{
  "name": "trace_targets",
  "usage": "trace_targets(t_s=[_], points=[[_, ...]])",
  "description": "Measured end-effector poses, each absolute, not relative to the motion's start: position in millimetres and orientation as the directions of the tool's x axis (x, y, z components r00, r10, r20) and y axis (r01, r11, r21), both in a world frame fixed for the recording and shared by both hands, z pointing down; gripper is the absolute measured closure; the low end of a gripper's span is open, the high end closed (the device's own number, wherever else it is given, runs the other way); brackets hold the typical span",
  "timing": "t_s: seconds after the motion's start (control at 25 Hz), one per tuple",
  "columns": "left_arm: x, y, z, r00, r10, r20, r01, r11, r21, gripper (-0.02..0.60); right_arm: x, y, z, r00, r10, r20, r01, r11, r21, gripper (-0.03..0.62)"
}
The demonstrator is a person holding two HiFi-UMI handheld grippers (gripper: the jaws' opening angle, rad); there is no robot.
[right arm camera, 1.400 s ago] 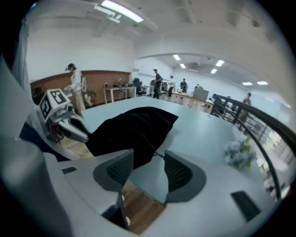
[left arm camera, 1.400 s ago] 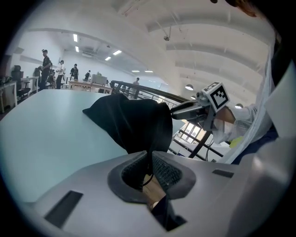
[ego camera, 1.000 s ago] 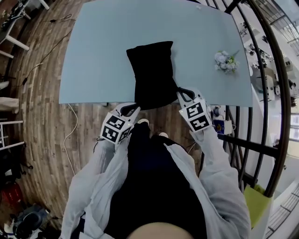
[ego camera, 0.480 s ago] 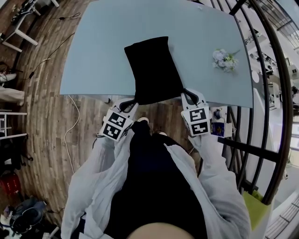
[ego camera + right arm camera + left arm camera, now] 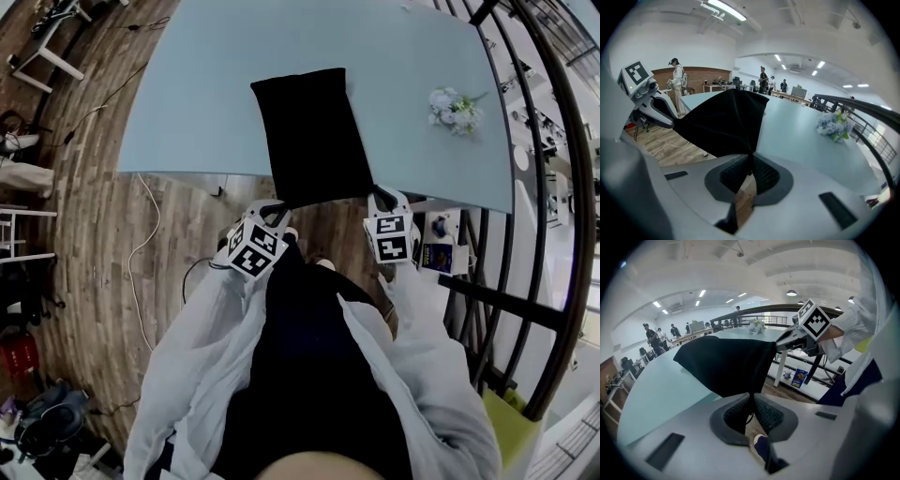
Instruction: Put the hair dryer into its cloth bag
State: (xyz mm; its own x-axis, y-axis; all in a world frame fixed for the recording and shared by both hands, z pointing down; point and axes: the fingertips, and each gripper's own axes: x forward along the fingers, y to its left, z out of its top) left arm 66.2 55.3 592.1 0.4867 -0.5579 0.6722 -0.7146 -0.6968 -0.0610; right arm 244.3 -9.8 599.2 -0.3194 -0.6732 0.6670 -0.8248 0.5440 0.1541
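**A:** What have your tongs got hold of?

**B:** My left tongs (image 5: 273, 208) are pinched shut on the near left corner of the bag (image 5: 314, 131). In the left gripper view the black cloth runs straight in between the ribbed pads, with barely a slit between them. My right tongs (image 5: 381, 197) are clamped the same way on the near right corner (an even tighter pinch, by the look of it).

**A:** And where is the bag?

**B:** In the middle of the head view, lying lengthwise on the pale blue tabletop (image 5: 197, 103). Its far end lies flat near the top of the frame. Its near end reaches past the tabletop's lower edge, stretched between my two tongs over the wooden floor (image 5: 94, 216).

**A:** Is the cloth taut?

**B:** Between the corners, yes. In both gripper views it fans out from the pads in a dark sheet towards the other tongs.

**A:** Anything else on the tabletop?

**B:** A small bunch of flowers (image 5: 455, 110) at the upper right, well apart from the bag. What is inside the bag I can't tell.
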Motion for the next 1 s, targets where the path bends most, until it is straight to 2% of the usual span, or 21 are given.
trace_targets(t_s=[0.44, 0.6, 0.8, 0.92, 0.96, 1.0], points=[[59.8, 31.8, 629.6, 0.428, -0.593, 0.682, -0.789, -0.613, -0.039, 0.541, 246.7, -10.2, 609.4, -0.325, -0.678, 0.659, -0.826, 0.543, 0.150, 0.565], [58.8, 30.3, 624.1, 0.452, -0.624, 0.637, -0.831, -0.554, 0.047, 0.540, 249.2, -14.3, 609.0, -0.337, -0.698, 0.631, -0.841, 0.524, 0.132, 0.558], [63.5, 37.6, 616.3, 0.477, -0.627, 0.615, -0.837, -0.537, 0.101, 0.538, 250.0, -11.8, 608.4, -0.351, -0.686, 0.637, -0.849, 0.521, 0.094, 0.506], [63.1, 42.4, 611.8, 0.504, -0.619, 0.602, -0.834, -0.529, 0.154, 0.529, 251.4, -8.4, 608.5, -0.378, -0.676, 0.633, -0.845, 0.530, 0.062, 0.421], [62.3, 44.9, 610.2, 0.516, -0.614, 0.597, -0.831, -0.527, 0.176, 0.509, 252.4, -6.6, 607.7, -0.386, -0.674, 0.630, -0.846, 0.531, 0.049, 0.382], [61.6, 47.5, 608.5, 0.529, -0.608, 0.592, -0.827, -0.525, 0.200, 0.457, 253.9, -4.9, 606.2, -0.393, -0.673, 0.626, -0.848, 0.529, 0.036, 0.362]])
